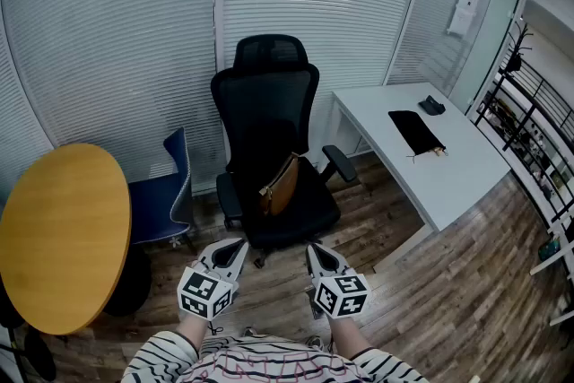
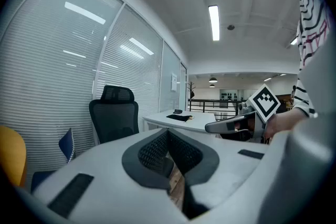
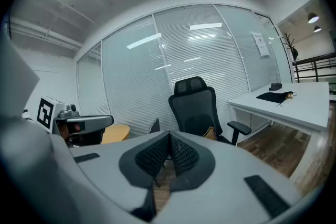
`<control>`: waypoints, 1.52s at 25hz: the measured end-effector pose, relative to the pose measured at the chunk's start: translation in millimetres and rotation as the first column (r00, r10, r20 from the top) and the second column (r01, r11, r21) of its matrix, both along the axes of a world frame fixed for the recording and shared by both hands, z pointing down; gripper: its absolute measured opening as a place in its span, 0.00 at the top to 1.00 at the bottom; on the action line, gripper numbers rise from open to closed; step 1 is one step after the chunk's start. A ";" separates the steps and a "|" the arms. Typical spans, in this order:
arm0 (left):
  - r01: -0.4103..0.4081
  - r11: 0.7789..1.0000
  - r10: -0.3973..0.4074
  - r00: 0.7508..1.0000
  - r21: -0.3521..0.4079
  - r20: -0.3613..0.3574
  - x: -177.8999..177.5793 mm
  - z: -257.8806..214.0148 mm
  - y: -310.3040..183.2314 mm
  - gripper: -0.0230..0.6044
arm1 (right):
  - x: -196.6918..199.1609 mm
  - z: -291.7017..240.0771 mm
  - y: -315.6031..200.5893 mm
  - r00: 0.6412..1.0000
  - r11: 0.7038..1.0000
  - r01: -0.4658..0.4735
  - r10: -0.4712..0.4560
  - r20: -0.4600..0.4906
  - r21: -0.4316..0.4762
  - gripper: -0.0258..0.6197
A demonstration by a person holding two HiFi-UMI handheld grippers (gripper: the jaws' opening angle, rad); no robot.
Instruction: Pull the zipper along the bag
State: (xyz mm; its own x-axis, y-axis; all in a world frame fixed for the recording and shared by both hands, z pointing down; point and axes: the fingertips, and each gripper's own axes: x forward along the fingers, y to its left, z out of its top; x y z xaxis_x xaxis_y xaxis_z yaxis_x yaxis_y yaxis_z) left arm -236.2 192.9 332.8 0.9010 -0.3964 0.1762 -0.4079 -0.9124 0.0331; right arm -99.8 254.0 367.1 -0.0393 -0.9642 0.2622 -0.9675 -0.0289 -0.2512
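Lying on the chair (image 1: 267,108), the bag (image 1: 280,186) sits beyond left tongs (image 1: 231,248) and right tongs (image 1: 319,252), both pressed together, empty.

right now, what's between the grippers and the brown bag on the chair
Head view: only bare wooden floor and the front of the black chair seat lie between the left gripper, the right gripper and the brown bag.

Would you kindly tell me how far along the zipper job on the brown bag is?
Nothing looks done: the brown bag leans untouched on the black chair. Nothing is in hand; the left gripper and right gripper are shut, empty, short of the chair. All of it is left: reaching the bag, gripping and pulling.
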 end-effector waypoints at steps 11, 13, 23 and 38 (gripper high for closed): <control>-0.021 0.999 0.019 0.999 -0.042 -0.050 -33.6 3.4 -32.9 0.92 | -14.6 -4.1 -13.5 0.993 0.992 -0.118 0.118 -0.002 0.048 0.91; -0.032 0.998 0.029 0.998 -0.060 -0.056 -30.0 8.0 -38.0 0.92 | -14.9 -2.1 -19.6 0.994 0.993 -0.109 0.109 0.002 0.051 0.91; 0.014 0.992 -0.019 0.999 -0.123 -0.041 26.7 24.2 -76.9 0.72 | 28.7 14.3 -75.5 1.000 1.000 0.016 -0.017 0.020 0.015 0.68; 0.286 0.945 -0.294 0.955 -0.157 -0.030 135.4 36.7 -139.0 0.71 | 154.4 25.5 -170.4 0.960 0.960 0.278 -0.278 0.005 -0.023 0.68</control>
